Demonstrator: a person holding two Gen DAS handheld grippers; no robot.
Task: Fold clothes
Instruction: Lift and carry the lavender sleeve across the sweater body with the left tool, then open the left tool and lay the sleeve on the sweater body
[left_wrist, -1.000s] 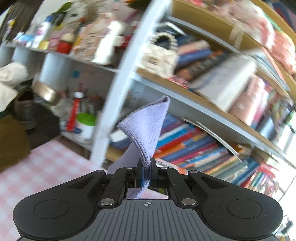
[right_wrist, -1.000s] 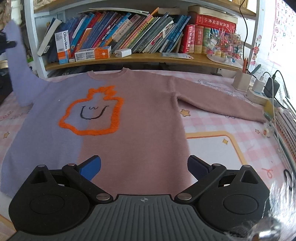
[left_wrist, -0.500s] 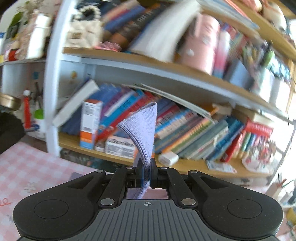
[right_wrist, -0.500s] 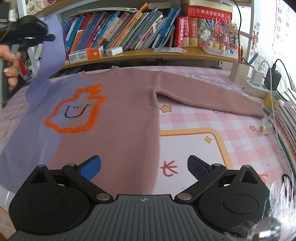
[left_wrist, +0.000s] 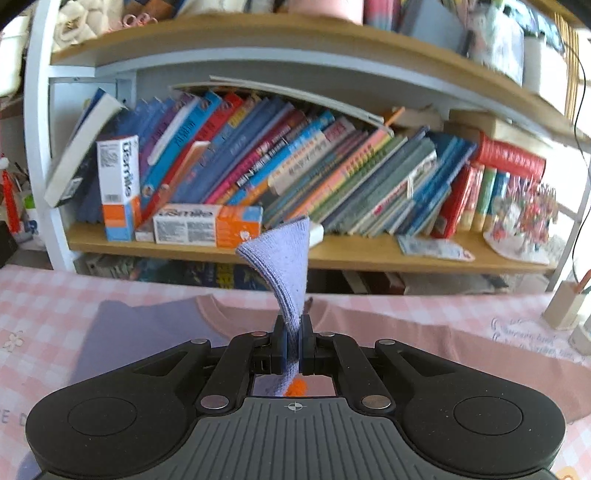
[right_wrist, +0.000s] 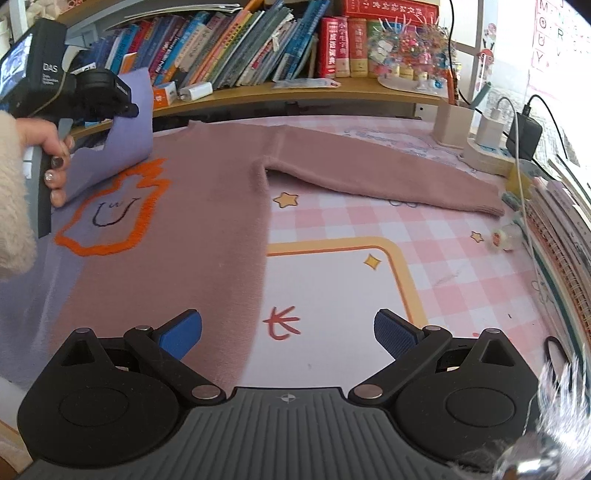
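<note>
Left wrist view. Left gripper (left_wrist: 291, 347): jaws closed tight on the lavender sleeve (left_wrist: 284, 266) of the sweater (left_wrist: 424, 343); the cuff end stands up above the fingertips and fans out, while a strip of the same knit hangs down between the pads. Sweater body lies flat on the surface (left_wrist: 44, 302) below, lavender on one side, dusty pink on the other, neckline toward the bookshelf (left_wrist: 258, 251). A patch of the orange outline shows through the gap under the gripper. Bookshelf: leaning row of books (left_wrist: 314, 173), one upright and one flat toothpaste box (left_wrist: 207, 223), both white and orange. Surface cover: pink-and-white check.

Right wrist view. Right gripper (right_wrist: 288, 330): jaws spread wide, nothing between them; it hovers above the sweater's (right_wrist: 207, 206) lower hem and the surface (right_wrist: 332, 288). Sweater spread face up; orange-outlined figure (right_wrist: 114, 218) with a small smiling face on the chest. Pink sleeve (right_wrist: 376, 173) extends flat toward the right side of the view, cuff near a power strip (right_wrist: 491, 158) with chargers plugged in. Lavender sleeve (right_wrist: 129, 136) is raised off the surface and folded in over the chest, its lower part touching the sweater near the orange outline, held at top by the left gripper (right_wrist: 125, 107). The person's left hand (right_wrist: 51, 158), dark-polished nails, fuzzy cream cuff, grips the handle.
</note>
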